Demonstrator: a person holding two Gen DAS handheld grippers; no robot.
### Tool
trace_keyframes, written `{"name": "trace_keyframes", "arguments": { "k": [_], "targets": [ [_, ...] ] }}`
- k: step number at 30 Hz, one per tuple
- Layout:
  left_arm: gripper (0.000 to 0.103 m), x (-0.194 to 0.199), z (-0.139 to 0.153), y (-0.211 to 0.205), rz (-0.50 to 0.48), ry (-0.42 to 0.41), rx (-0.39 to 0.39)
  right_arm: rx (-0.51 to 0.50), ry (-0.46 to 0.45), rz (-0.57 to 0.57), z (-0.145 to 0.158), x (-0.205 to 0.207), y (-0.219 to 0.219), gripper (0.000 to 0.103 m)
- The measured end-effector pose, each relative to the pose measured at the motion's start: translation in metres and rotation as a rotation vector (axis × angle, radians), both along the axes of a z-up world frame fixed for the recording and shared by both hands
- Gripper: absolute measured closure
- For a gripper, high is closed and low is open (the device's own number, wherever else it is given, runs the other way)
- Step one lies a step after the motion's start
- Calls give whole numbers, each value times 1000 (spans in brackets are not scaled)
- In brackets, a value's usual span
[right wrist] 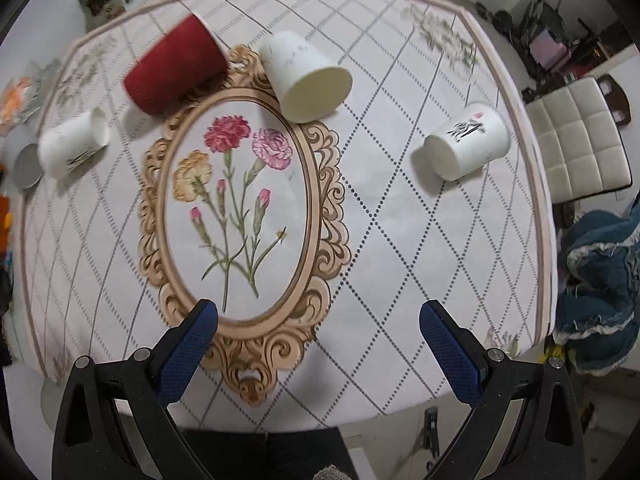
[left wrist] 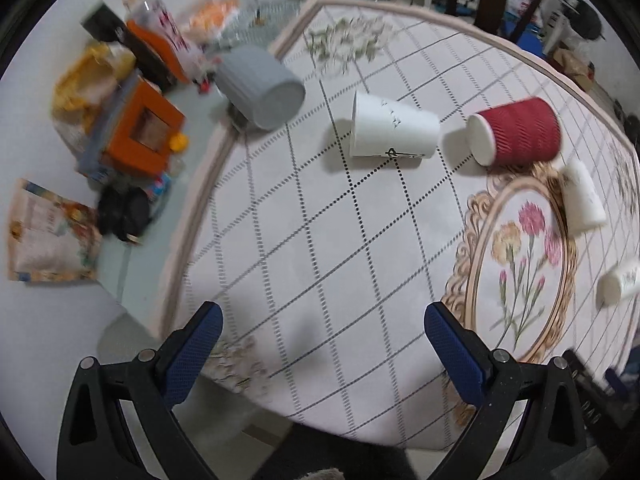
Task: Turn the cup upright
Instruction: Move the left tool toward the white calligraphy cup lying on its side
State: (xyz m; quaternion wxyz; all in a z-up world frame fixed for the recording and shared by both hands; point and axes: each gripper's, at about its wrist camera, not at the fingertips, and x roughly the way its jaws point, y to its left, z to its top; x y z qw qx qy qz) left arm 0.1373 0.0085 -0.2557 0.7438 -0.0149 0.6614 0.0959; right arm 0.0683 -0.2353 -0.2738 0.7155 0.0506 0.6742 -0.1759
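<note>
Five cups lie on their sides on the desk [right wrist: 400, 240], none upright, and the task does not say which one is meant. The red cup [left wrist: 516, 132] rests at the top of the oval flower print, its white rim turned toward the left wrist camera. Just beside it, apart, lies a white cup [left wrist: 394, 130] with a small dark mark. A grey cup [left wrist: 260, 88] sits at the desk's edge near the clutter. From the right wrist view a cream cup [right wrist: 306, 78] lies against the oval's frame with its mouth toward the camera, and a lettered cup [right wrist: 466, 144] lies well apart toward the chair side.

The left hand-held gripper [left wrist: 322, 332] hangs over the near edge of the desk with its jaws spread wide, holding nothing. The right hand-held gripper [right wrist: 318, 328] is likewise released and empty above the bottom of the oval. Both wide openings suit a cup's body (a tipped cup offers its round side, so the jaws must straddle it). Judging from this, no cup has been reached yet and the flip is not begun. A light paper cup may roll if nudged off-centre.
</note>
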Motion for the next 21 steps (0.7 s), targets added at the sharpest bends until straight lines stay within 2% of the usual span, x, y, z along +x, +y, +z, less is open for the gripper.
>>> {"name": "trace_keyframes", "arguments": {
  "k": [5,8,12,16,21],
  "targets": [
    [0,41,-31,20,175,62,-191,-15,48,-39,-23,25,-2,1],
    [1,63,-55,22,265,115,-280,-37,71,-47,-35,40,-2,1],
    [1,85,-74,17,329,153,-363,-78,106,-45,-53,61,-1,1],
    [1,106,-83,17,410,155,-458,-106,126,-53,-64,75,-5,1],
    [1,129,-85,23,508,133,-509,-126,141,-63,-71,90,-7,1]
  ]
}}
